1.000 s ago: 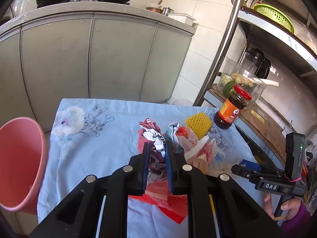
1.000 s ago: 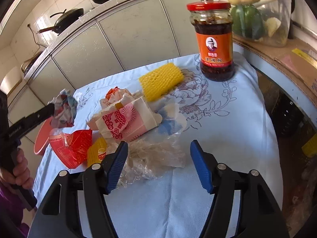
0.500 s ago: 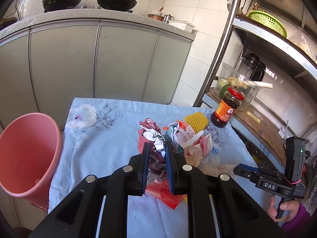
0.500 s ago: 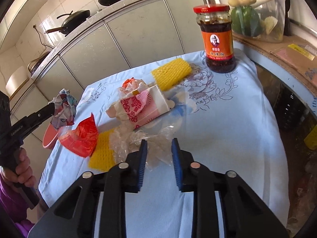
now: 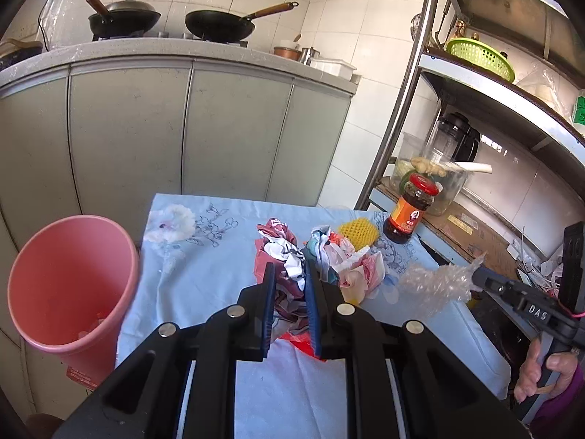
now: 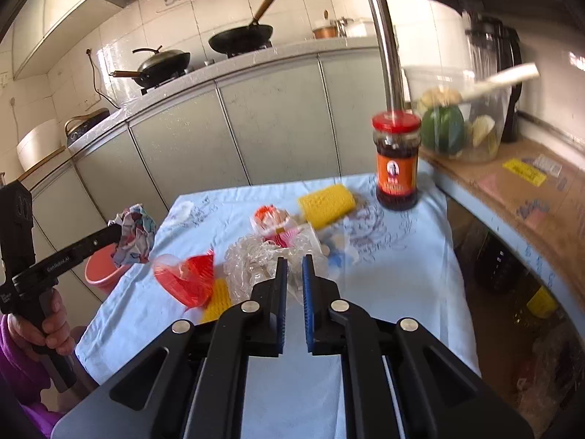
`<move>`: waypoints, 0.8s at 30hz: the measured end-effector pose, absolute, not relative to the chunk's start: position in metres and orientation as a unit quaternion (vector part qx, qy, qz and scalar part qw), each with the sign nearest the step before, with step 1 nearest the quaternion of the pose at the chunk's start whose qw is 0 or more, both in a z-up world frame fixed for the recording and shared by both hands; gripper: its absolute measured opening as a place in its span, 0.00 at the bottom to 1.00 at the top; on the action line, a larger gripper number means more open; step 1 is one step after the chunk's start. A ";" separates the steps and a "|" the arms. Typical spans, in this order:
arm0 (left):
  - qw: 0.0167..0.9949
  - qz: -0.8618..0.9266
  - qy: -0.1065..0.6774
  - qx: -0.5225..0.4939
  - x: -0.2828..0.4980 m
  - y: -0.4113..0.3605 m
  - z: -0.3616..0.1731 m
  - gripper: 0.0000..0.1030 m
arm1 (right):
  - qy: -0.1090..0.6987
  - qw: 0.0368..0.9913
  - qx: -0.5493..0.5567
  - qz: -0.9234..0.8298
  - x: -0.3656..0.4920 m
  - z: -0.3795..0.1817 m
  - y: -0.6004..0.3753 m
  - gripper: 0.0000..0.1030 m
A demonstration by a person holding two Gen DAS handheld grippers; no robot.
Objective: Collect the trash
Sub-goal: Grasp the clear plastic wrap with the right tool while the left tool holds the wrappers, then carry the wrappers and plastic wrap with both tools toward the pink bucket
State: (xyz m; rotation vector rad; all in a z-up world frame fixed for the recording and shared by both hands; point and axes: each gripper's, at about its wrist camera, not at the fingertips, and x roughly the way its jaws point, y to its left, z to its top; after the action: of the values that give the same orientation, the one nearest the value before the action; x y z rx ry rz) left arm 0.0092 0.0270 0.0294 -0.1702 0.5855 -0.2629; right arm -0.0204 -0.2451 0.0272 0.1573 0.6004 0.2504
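Kitchen table under a pale blue floral cloth (image 5: 204,267); trash part collected.
Left gripper (image 5: 289,301) clamped on a crumpled printed wrapper (image 5: 283,256), held off the cloth near the pink bin (image 5: 69,285) at the table's left edge; right gripper (image 6: 293,285) closing, jaws nearly together on clear bubble wrap (image 6: 252,256); red wrapper (image 6: 190,278), yellow foam net (image 6: 327,203) and paper cup (image 5: 360,274) lie on the cloth; sauce jar (image 6: 396,164) stands upright at the far right corner.

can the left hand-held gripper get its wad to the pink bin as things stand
Probably yes: the left hand-held gripper grips the wad, and the bin stands open beside the table with nothing between.
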 end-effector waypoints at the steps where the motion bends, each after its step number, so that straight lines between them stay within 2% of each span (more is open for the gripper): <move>1: 0.947 -0.127 0.284 -0.083 0.006 0.029 0.031 0.14 | 0.289 0.946 0.074 0.126 -0.020 0.033 -0.241 0.08; 24: 0.968 -0.050 0.231 -0.083 -0.031 0.091 0.050 0.14 | 0.261 0.930 0.021 0.257 0.015 0.071 -0.098 0.08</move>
State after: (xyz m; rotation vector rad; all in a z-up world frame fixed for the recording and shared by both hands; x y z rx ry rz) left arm -0.0306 0.0914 0.0500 -0.1678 0.4660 -0.1009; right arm 0.0153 -0.0985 0.0714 0.0432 0.5339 0.5259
